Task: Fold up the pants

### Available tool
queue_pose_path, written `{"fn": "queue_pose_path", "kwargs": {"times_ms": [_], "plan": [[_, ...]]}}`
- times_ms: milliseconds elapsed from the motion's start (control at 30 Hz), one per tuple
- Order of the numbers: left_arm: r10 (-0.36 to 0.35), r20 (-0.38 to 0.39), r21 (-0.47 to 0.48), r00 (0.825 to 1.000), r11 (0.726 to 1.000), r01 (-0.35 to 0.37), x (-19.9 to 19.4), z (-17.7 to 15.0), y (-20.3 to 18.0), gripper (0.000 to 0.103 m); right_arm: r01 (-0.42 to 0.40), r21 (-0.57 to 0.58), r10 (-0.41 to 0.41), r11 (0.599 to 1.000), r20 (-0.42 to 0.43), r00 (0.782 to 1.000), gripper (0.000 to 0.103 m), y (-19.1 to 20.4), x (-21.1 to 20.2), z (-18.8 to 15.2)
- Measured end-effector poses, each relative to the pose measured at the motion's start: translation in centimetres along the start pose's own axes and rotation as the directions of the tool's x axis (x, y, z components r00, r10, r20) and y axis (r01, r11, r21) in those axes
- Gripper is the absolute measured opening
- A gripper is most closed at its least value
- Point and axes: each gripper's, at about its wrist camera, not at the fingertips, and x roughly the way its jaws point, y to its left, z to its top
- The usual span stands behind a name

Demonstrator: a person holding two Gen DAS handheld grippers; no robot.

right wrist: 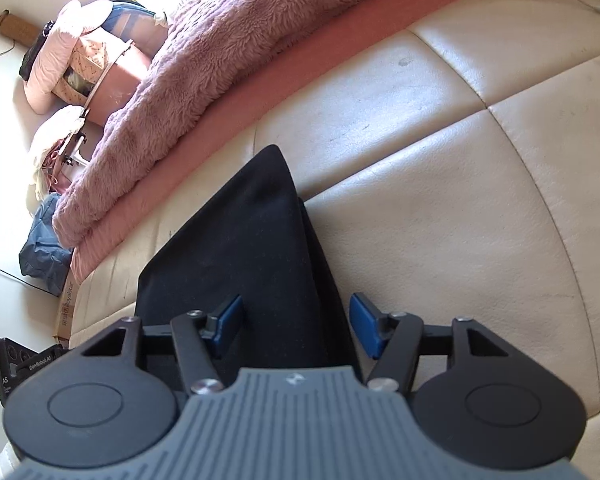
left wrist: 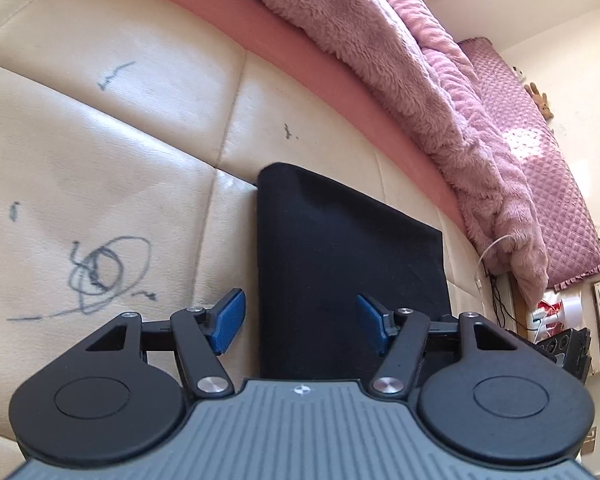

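Left wrist view: folded black fabric pants (left wrist: 340, 256) lie flat at frame centre on cream padded leather surface (left wrist: 100, 140), pen scribbles lower left. Left gripper (left wrist: 300, 322) released, blue pads apart, nothing pinched. Fluffy pink blanket (left wrist: 400, 60) upper right.

Right wrist view: pants (right wrist: 240, 248) centre; right gripper (right wrist: 294, 326) likewise released, above the cloth.
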Motion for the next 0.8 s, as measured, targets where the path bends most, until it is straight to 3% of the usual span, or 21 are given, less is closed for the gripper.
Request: {"fn": "queue_pose_path", "kwargs": {"times_ms": [100, 167, 267, 367, 433, 633, 800], "plan": [[-0.001, -0.005, 0.004, 1.0, 1.0, 0.001, 0.5, -0.4, -0.5, 0.06, 0.013, -0.005, -0.013, 1.0, 0.017, 1.0, 0.05, 0.2, 0.0, -0.3], [0.022, -0.007, 0.02, 1.0, 1.0, -0.021, 0.4, -0.5, -0.8, 0.04, 0.016, -0.006, -0.016, 1.0, 0.024, 1.0, 0.038, 0.2, 0.0, -0.5], [0.03, -0.002, 0.035, 1.0, 0.999, -0.03, 0.1, -0.5, -1.0, 0.019, 0.02, -0.001, -0.02, 1.0, 0.039, 0.999, 0.03, 0.2, -0.1, -0.7], [0.054, 0.019, 0.082, 0.998, 0.995, -0.055, -0.6, -0.2, -2.1, 0.018, 0.022, -0.015, -0.022, 1.0, 0.055, 0.998, 0.015, 0.8, -0.7, -0.5], [0.065, 0.029, 0.1, 0.997, 0.993, -0.067, -1.0, 0.3, -2.6, 0.018, 0.018, -0.025, -0.017, 1.0, 0.056, 0.998, 0.011, 1.4, -1.0, -0.3], [0.109, 0.059, 0.183, 0.992, 0.976, -0.119, -3.4, 3.0, -3.1, 0.017, -0.017, -0.052, 0.019, 0.999, 0.039, 0.999, 0.008, 4.3, -0.1, -0.4], [0.179, 0.099, 0.224, 0.979, 0.954, -0.197, -7.0, 6.6, -0.9, 0.017, -0.074, -0.099, 0.076, 0.992, 0.016, 0.997, 0.007, 9.0, 3.3, -0.5]]}}
